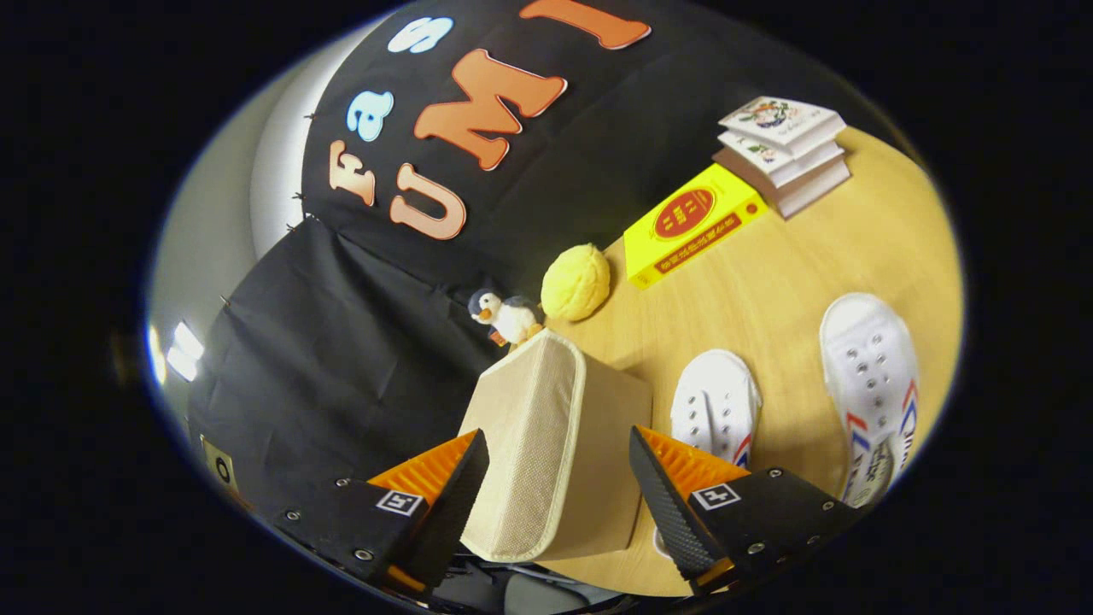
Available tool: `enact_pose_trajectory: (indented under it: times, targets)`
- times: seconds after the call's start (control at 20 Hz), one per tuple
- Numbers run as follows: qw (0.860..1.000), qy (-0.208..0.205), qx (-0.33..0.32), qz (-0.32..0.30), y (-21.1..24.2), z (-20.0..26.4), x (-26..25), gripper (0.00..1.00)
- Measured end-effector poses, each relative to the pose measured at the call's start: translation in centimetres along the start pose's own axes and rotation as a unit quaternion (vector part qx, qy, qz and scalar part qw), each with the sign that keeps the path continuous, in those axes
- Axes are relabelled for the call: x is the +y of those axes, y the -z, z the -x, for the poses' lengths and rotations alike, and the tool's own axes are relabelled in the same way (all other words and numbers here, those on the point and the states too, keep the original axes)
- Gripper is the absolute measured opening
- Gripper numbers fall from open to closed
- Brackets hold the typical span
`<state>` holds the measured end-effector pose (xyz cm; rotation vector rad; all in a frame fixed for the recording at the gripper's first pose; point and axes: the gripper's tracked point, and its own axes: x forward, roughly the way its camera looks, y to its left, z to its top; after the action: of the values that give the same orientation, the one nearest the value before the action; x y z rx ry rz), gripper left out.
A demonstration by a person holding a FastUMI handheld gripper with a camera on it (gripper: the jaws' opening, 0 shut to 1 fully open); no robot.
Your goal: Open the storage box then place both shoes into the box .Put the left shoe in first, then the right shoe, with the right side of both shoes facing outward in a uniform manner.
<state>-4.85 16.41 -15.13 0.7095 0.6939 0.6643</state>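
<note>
Wooden table (768,299): storage box (555,444) between the open gripper (559,487) fingers.

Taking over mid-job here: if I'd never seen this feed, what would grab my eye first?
First the beige storage box, lid shut, standing between the open gripper's orange fingers without either pressing it. Next the two white shoes on the wooden table beside the box. Beyond it sit a yellow ball, a toy penguin and a yellow book.
</note>
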Motion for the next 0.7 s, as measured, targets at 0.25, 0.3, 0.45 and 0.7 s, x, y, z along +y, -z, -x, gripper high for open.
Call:
enact_pose_trajectory:
  times: [0.25, 0.3, 0.45, 0.7]
  targets:
    - [0.995, -0.042, 0.060, -0.067, 3.4, -2.6, 0.0, 0.98]
    - [0.994, -0.048, 0.065, -0.076, 3.6, -3.0, 0.1, 0.98]
    - [0.987, -0.082, 0.076, -0.113, 4.3, -3.7, 1.3, 0.98]
    - [0.980, -0.108, 0.079, -0.149, 4.6, -4.1, 2.3, 0.93]
